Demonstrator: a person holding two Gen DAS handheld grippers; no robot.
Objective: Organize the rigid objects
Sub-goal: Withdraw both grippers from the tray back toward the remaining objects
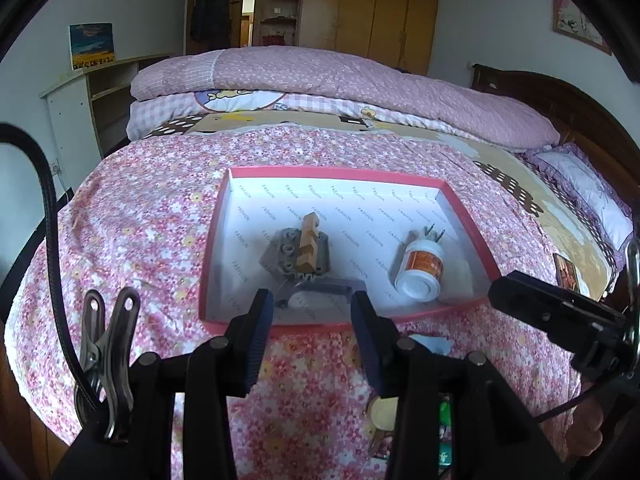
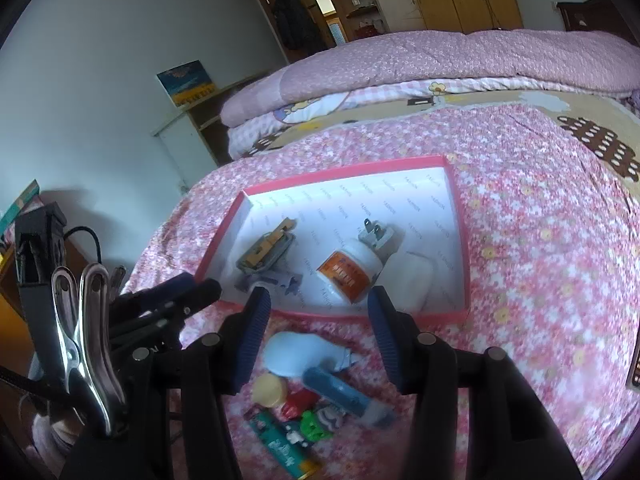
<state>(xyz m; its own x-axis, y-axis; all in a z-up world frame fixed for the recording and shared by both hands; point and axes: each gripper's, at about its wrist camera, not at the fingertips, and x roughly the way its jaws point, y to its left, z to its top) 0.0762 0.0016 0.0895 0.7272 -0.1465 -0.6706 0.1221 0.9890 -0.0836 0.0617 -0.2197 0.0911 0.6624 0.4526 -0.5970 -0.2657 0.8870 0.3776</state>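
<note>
A shallow pink-rimmed box (image 1: 332, 173) (image 2: 460, 240) lies on the flowered bedspread. Inside it are a wooden block on a grey part (image 1: 306, 246) (image 2: 266, 250), a grey metal piece (image 1: 320, 294) (image 2: 276, 280), a white bottle with an orange label (image 1: 422, 266) (image 2: 350, 272) and a plug (image 2: 376, 232). My left gripper (image 1: 312, 306) is open and empty at the box's near rim. My right gripper (image 2: 318, 304) is open and empty above a pile of loose items: a pale blue object (image 2: 300, 354), a blue tube (image 2: 344, 396), a yellow cap (image 2: 270, 390) and small toys (image 2: 316, 424).
Folded pink quilts (image 1: 340, 80) lie at the far side of the bed, a pillow (image 1: 588, 196) at the right. A small picture card (image 1: 566, 270) lies near the right edge. The other gripper's body (image 1: 560, 312) (image 2: 160, 304) shows in each view. A shelf (image 1: 100, 88) stands left.
</note>
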